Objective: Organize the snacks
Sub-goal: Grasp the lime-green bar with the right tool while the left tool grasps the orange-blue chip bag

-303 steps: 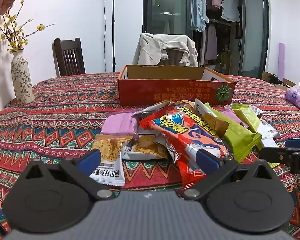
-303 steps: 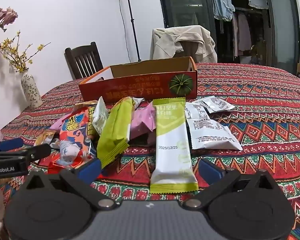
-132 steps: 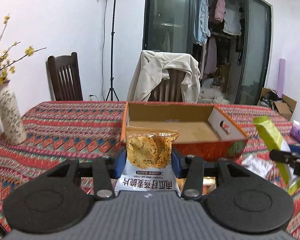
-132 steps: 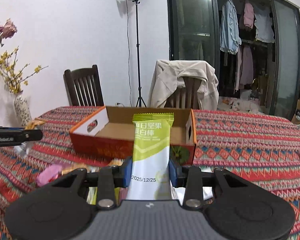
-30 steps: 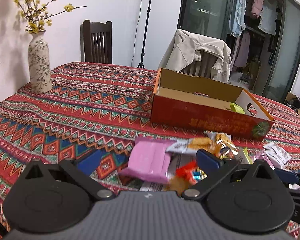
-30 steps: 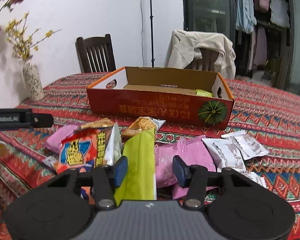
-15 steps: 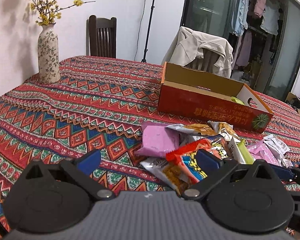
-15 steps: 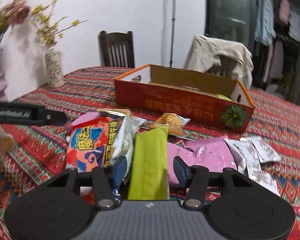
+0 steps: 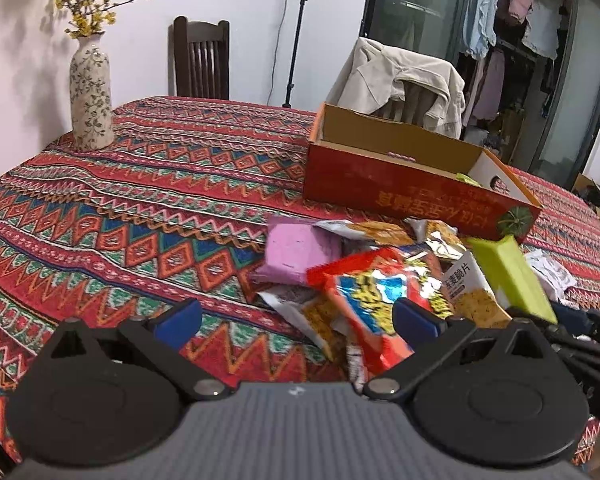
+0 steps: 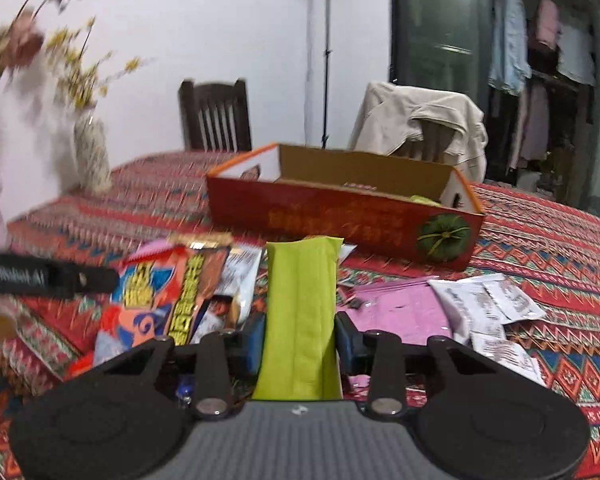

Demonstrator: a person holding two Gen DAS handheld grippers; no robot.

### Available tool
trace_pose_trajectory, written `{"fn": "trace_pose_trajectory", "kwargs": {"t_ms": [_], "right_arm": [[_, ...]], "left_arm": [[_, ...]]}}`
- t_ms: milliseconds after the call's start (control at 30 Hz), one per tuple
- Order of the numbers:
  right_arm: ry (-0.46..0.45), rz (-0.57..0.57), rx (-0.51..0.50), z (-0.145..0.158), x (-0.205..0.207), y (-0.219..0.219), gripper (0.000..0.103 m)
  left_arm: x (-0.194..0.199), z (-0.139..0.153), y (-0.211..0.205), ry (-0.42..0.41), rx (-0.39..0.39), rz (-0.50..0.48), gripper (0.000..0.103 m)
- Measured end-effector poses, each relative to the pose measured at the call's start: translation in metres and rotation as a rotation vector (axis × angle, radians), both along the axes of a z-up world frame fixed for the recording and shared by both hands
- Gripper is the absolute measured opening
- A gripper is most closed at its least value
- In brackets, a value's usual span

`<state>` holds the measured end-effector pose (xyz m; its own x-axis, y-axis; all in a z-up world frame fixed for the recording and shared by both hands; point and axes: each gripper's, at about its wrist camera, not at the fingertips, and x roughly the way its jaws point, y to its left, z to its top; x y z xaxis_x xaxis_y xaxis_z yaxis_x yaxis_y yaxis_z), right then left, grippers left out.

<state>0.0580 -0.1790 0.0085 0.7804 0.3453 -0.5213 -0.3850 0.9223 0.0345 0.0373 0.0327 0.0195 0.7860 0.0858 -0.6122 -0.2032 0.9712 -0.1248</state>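
Note:
A pile of snack packets lies on the patterned tablecloth in front of an open red cardboard box [image 10: 340, 216]. My right gripper [image 10: 300, 336] is closing its jaws on a long green packet [image 10: 302, 292], and both pads press its sides. That packet [image 9: 512, 276] also shows at the right of the left wrist view. My left gripper [image 9: 298, 318] hangs open over the near left edge of the pile, with nothing held. A red and blue packet [image 9: 372, 292] lies by its right finger. A pink packet [image 9: 296, 248] sits further back.
A flowered vase [image 9: 90, 96] stands at the table's far left edge. White sachets [image 10: 492, 304] and a pink packet [image 10: 400, 312] lie right of the green one. Something green [image 10: 424, 200] lies inside the box. Two chairs stand behind the table, one draped with a jacket [image 9: 400, 76].
The right gripper's jaws have closed from a wider gap onto the green packet. The left gripper stays open and has hardly moved.

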Motion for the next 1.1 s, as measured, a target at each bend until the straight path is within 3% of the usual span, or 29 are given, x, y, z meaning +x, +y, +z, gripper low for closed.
{"fn": "trace_pose_trajectory", "kwargs": {"t_ms": [233, 533, 1000, 1067, 1100], "right_arm": [[-0.016, -0.041, 0.049, 0.002, -0.008, -0.024, 0.035], [-0.029, -0.047, 0.089, 0.0, -0.021, -0.041, 0.035], [-0.025, -0.042, 0.105, -0.004, -0.026, -0.04, 0.036], [-0.021, -0.041, 0.103, -0.005, -0.026, -0.04, 0.036], [-0.02, -0.041, 0.103, -0.005, -0.025, -0.04, 0.036]], "left_arm": [[0.01, -0.002, -0.033, 0.026, 0.017, -0.021, 0.103], [0.015, -0.016, -0.067, 0.031, 0.121, -0.009, 0.103], [0.011, -0.024, -0.08, 0.049, 0.118, -0.025, 0.103], [0.01, -0.025, -0.077, 0.05, 0.101, -0.032, 0.094], [0.009, -0.025, -0.076, 0.052, 0.096, -0.038, 0.083]]}}
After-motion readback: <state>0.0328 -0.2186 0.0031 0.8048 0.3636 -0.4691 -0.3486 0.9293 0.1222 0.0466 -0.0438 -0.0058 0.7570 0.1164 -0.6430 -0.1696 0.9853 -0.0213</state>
